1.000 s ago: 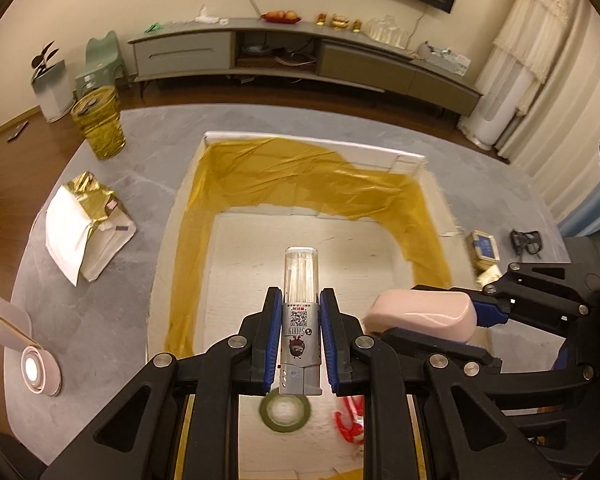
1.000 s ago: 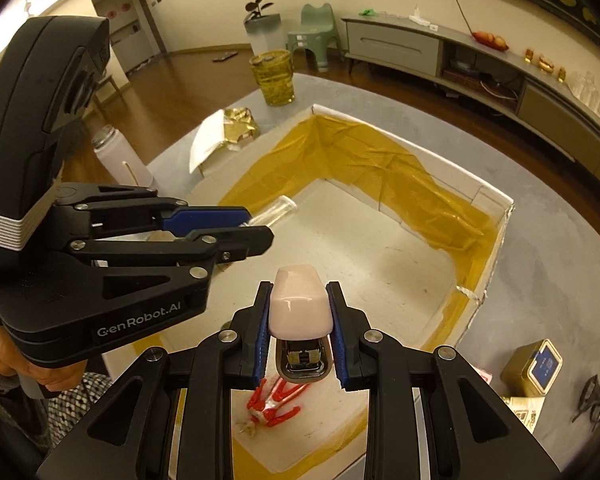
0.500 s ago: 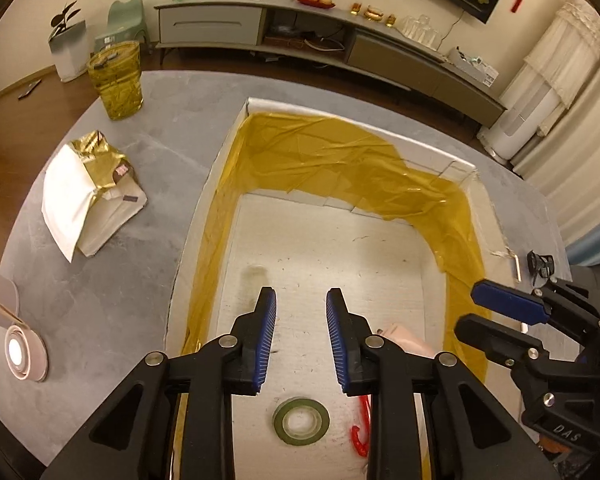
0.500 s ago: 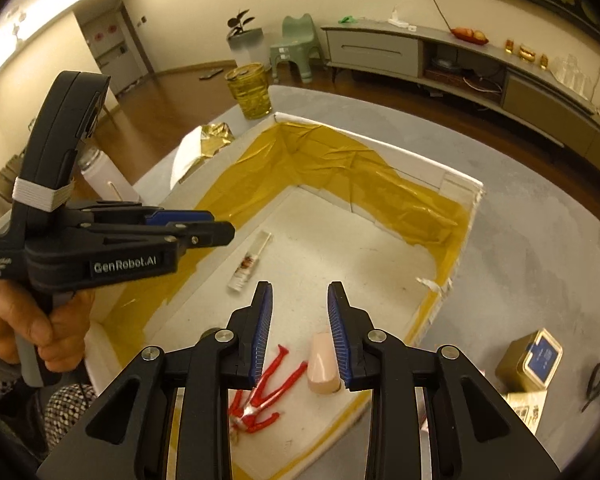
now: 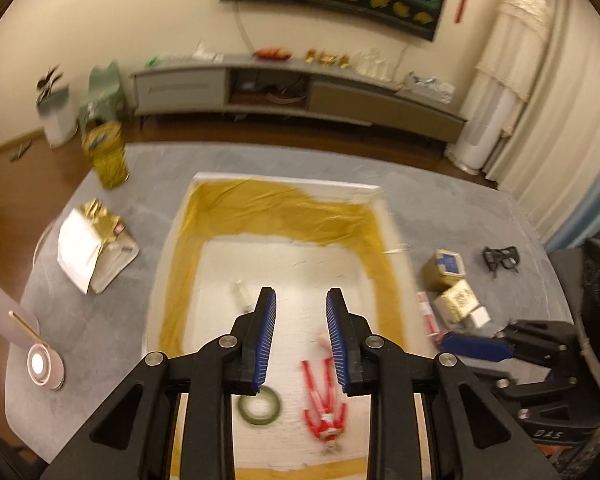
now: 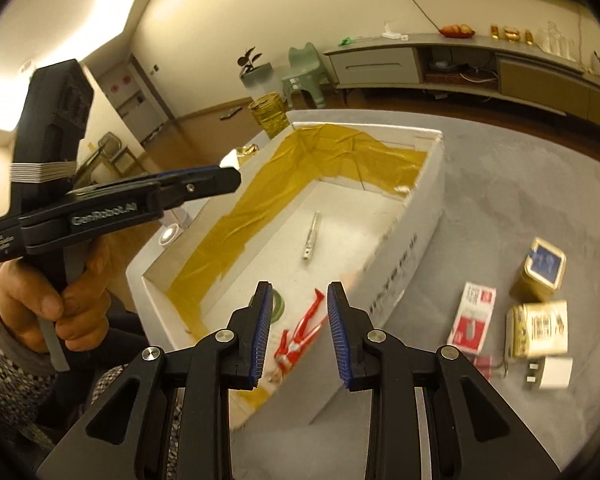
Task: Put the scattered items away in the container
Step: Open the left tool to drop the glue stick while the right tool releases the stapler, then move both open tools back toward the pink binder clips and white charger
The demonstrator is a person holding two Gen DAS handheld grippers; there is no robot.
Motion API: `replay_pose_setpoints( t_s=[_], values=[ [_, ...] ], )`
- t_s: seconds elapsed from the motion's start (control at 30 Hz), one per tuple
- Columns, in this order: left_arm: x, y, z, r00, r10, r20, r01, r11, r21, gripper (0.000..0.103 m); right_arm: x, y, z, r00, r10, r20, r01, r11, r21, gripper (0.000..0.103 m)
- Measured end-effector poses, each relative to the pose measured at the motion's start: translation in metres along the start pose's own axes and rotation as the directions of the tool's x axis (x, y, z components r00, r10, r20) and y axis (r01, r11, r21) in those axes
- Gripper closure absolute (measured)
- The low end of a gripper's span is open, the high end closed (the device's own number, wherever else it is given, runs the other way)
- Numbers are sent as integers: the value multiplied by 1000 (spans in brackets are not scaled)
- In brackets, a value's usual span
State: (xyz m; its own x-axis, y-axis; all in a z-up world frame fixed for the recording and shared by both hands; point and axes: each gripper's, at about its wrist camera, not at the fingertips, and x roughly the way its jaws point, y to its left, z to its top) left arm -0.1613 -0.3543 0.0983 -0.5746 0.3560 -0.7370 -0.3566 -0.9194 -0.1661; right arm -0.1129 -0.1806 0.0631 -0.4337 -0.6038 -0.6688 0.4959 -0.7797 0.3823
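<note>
Nearest in the right wrist view, the right gripper point(image 6: 296, 336) hangs with its blue-padded jaws well apart and nothing between them, poised over the near corner of the white box point(image 6: 404, 248) — the container, lined with yellow film along its walls. The left gripper point(image 5: 301, 344) is likewise spread wide and empty, hovering above the box's near end; a hand point(image 6: 52, 304) holds its handle on the box's left side. Inside the box, at the near end, lie a red figure point(image 5: 325, 404) and a roll of green tape point(image 5: 259, 405) side by side; further in, toward the middle of the floor, rests a slim clear tube point(image 6: 311, 236). What is left to tidy sits on the grey mat just to the right of the box: a red-and-white packet point(image 6: 474, 316) closest to the box wall, a white plug adapter point(image 6: 550, 372) and a gold-printed carton point(image 6: 538, 328) beyond it, then a gold tin with a blue lid point(image 6: 542, 268), and, farther right still, a dark pair of glasses point(image 5: 500, 258). The packet looks thin, light and floppy, likely best pinched at an edge; the carton and tin seem rigid and light, with flat sides that should suit a squeeze across the narrow width, though the tin may be slick. The adapter is small and hard — its body, not the prongs, is the place to grip. The glasses look fragile; the bridge or a temple would be the safer hold
</note>
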Motion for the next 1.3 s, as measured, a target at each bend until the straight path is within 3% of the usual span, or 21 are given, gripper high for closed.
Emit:
replay_pose_setpoints(
  t_s=[0.27,0.5,0.63,0.83,1.1,1.3],
  values=[
    [-19,-80,-21,995,-89,44,85,993,87,75,-42,-26,-43,998,-51,45,48,997,61,73],
    [2,-147,-50,990,-135,-32,138,980,145,75,-75,-79,-91,994,-79,70,62,975,214,73],
    [18,-173,-65,989,-131,-73,141,978,154,75,-97,-102,-102,991,-88,101,59,963,262,73],
    [40,-198,-78,987,-117,-109,134,979,157,74,-120,-128,-111,985,-111,136,64,948,312,73],
    [70,-211,-78,988,-82,-131,102,983,153,59,-118,-144,-119,984,-135,116,89,937,338,71],
    [92,-210,-81,985,-83,-149,103,986,135,56,-111,-152,-118,981,-162,108,116,933,341,71]
  ],
)
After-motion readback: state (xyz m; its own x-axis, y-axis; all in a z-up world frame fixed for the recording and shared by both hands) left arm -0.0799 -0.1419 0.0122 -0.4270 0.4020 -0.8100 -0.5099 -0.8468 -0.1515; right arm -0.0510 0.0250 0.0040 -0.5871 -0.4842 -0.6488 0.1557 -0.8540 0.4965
